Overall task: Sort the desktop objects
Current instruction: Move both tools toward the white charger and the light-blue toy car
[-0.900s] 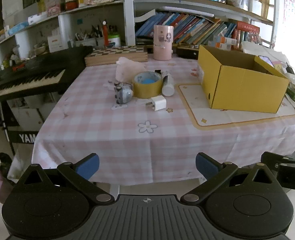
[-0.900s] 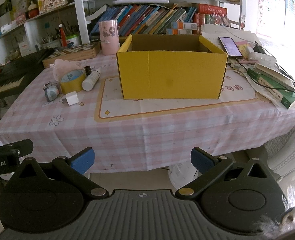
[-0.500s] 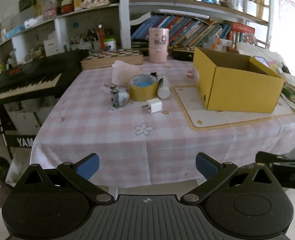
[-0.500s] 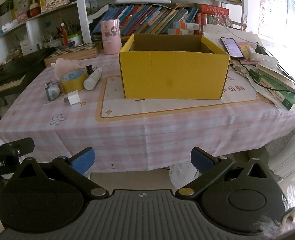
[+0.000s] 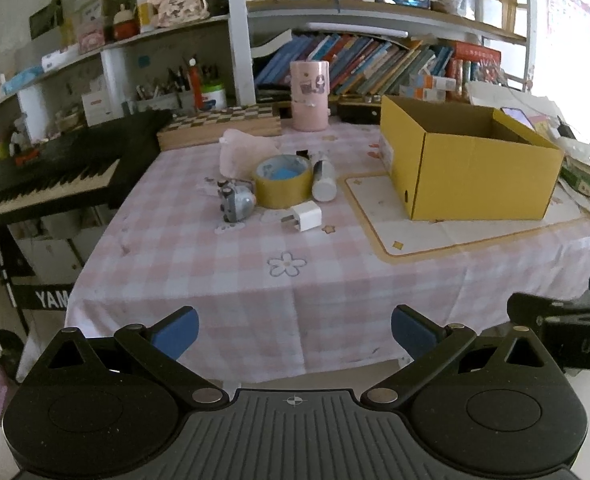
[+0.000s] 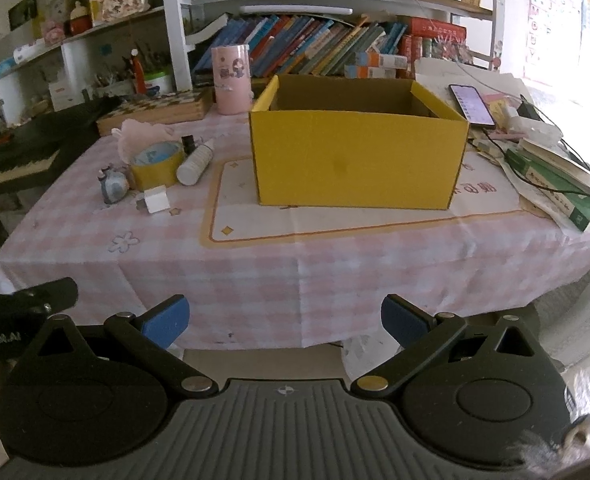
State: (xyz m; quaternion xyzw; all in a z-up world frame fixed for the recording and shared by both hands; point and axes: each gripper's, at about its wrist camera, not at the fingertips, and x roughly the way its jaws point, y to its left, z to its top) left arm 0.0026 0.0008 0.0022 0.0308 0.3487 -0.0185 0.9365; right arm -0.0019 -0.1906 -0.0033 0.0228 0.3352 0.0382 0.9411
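Yellow cardboard box (image 6: 357, 160), open-topped, sits centre frame in the right view, on a cream mat over the pink checked tabletop (image 5: 279, 280). The loose things cluster left of it, centre of the left view: a yellow tape roll (image 5: 283, 182), a white bottle lying on its side (image 5: 323, 180), a white charger cube (image 5: 306, 217), a small grey toy (image 5: 235, 202), and crumpled pink tissue (image 5: 242, 150).

Left gripper (image 5: 294, 330) and right gripper (image 6: 283, 318) both hang off the near tabletop edge, fingers spread wide, nothing between them.

Judgement: sorting not begun. Best to start with the charger cube, nearest and standing clear; approach from above and close on its flat sides without nudging the tape roll.
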